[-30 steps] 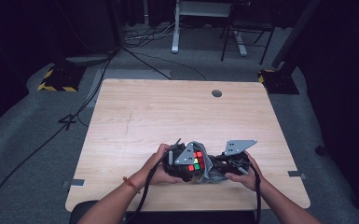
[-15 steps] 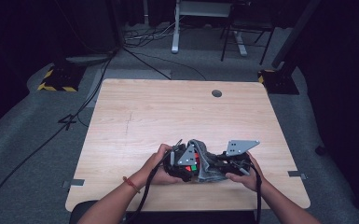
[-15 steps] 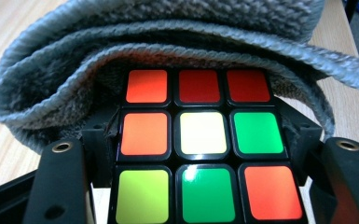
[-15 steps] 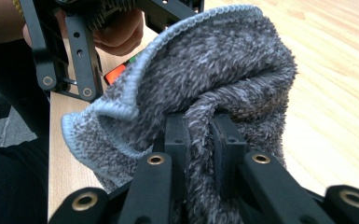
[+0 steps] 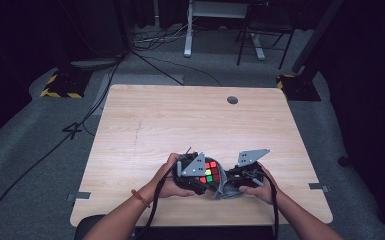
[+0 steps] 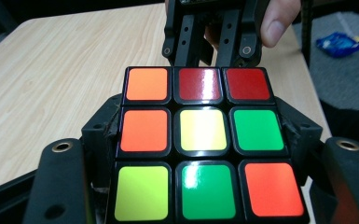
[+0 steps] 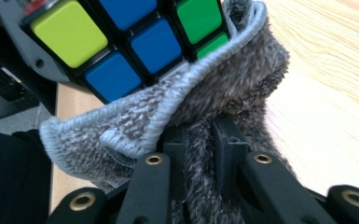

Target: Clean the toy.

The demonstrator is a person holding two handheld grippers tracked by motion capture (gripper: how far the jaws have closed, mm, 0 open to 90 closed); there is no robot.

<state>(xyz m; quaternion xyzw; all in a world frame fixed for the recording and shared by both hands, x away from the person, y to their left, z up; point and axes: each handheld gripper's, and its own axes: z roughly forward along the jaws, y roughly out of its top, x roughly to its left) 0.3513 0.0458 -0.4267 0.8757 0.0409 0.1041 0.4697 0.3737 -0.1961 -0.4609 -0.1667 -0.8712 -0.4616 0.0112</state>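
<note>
Left tongs are clamped on the puzzle cube, held just above the near edge of the worktop; right tongs are pinched tight on a grey cloth pressed against the cube's side. I'd keep the cube rock steady and wipe in short strokes. My left gripper view shows the orange, red, yellow and green face; the right gripper view shows blue squares instead.

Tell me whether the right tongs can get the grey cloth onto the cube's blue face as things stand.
Probably yes: the right tongs pinch the grey cloth, whose edge already lies against the blue face of the Rubik's cube that the left tongs clamp.
</note>
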